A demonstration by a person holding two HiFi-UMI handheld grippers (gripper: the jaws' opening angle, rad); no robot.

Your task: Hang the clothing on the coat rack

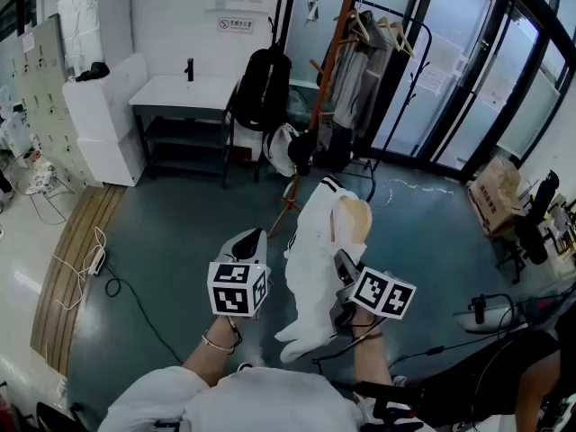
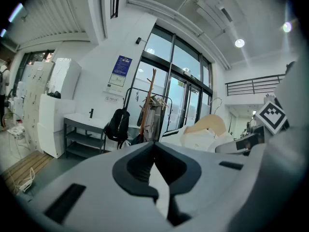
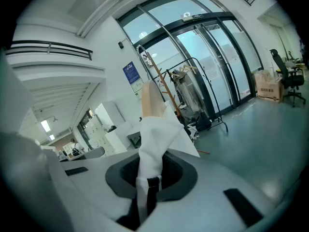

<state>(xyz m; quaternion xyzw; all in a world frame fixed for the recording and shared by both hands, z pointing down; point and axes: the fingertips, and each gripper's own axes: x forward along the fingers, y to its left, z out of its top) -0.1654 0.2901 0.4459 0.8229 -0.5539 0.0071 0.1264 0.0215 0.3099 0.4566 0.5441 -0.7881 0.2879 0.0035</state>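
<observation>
Right gripper (image 1: 342, 273) clamped on the white garment (image 1: 315, 241), which hangs well short of the rack (image 1: 331, 52), top end toward it, rack straight ahead; left gripper (image 1: 253, 238) closed, probably empty, alongside.

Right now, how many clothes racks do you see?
2: a wooden coat rack mid-room, and a black rail rack just behind it. Others may be hidden.

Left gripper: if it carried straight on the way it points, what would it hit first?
Probably the wooden coat rack, beside the black backpack; nothing nearer shows in its view, though depth is unclear.
</observation>
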